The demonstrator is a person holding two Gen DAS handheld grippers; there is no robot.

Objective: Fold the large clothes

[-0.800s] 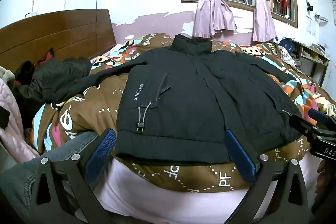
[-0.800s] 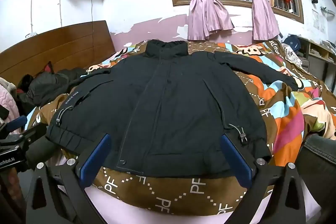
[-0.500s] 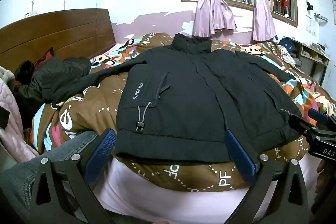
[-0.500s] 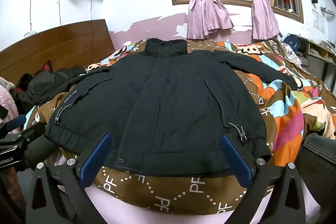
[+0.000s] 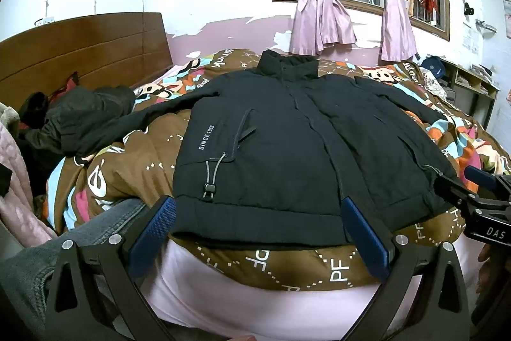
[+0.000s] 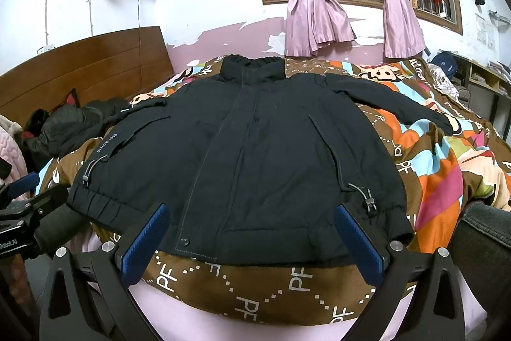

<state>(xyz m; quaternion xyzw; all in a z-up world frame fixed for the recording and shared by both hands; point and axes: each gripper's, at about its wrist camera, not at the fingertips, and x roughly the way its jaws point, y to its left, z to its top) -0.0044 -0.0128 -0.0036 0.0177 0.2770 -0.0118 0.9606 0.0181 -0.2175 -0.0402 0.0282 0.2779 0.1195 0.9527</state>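
Jacket (image 5: 287, 149) black, spread flat, front up, sleeves out; collar upright.

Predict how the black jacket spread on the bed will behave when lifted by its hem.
The black jacket looks padded, so it probably sags rather than holding shape. Its spread sleeves would likely trail. The toggle cords may dangle.

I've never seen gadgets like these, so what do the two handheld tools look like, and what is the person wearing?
Each tool is a black frame with triangular cut-outs and silver bolts, carrying two long fingers faced with textured blue pads: the left tool, the right tool. Seen sideways from the other camera, the bodies bear white lettering, only partly readable. No cables show. The person wears blue-grey denim jeans.
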